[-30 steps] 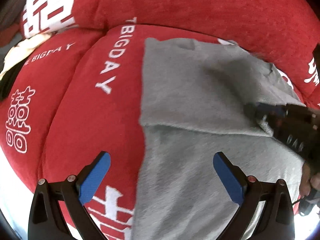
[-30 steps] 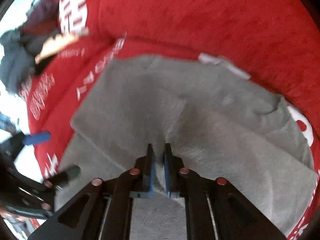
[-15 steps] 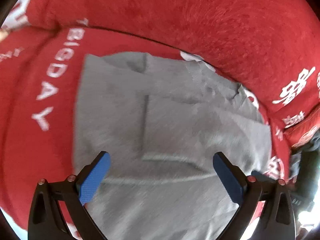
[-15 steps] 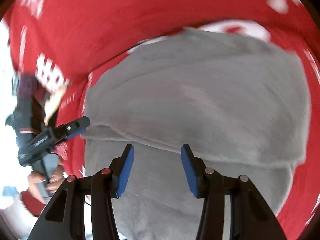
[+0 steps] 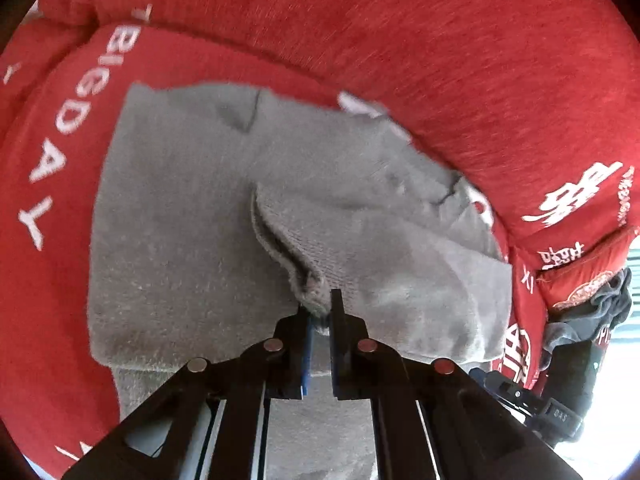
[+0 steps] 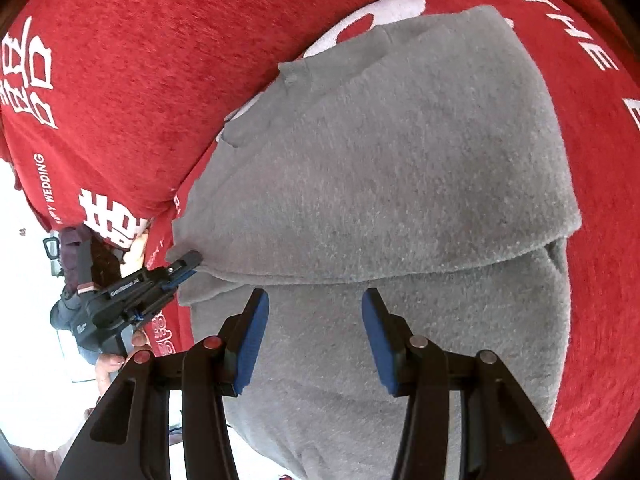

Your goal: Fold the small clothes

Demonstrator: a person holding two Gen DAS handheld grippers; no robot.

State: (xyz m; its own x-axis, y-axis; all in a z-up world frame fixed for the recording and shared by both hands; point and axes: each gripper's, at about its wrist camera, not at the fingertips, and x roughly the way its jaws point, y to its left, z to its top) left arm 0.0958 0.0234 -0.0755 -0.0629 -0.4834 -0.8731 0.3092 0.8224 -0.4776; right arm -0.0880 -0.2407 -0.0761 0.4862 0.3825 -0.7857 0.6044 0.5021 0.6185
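Now, garment: a grey knitted top point(image 5: 192, 216) is lying partly folded on a red printed sofa cover point(image 5: 440, 40); one flap is already lying doubled over the lower part, its folded edge running across the right wrist view just ahead of the right tongs.
Left gripper point(image 5: 320, 312): its jaws are sitting closed on a small pinch of grey knit at the corner of the upper flap; the fabric is bunching up between the pads; seen from the right wrist view, its tip is biting the left corner of the fold.
Right gripper point(image 6: 312, 332): its jaws are standing about half open and holding nothing; the blue pads are hovering over the lower grey layer, just short of the folded edge.
Key relation: the fold line is running side to side across the right tongs, with the free right end of the flap lying up and to the right of them; the left hand is already holding the opposite corner, so the right hand is the nearer one to that free end.
Judgement: the next move is probably calling for the right tongs to close on the flap's edge so both corners are travelling together; pulling with one corner alone is risking a skewed fold.
Nearby: a dark bundle of other clothes point(image 5: 592, 312) is lying at the sofa's far right.
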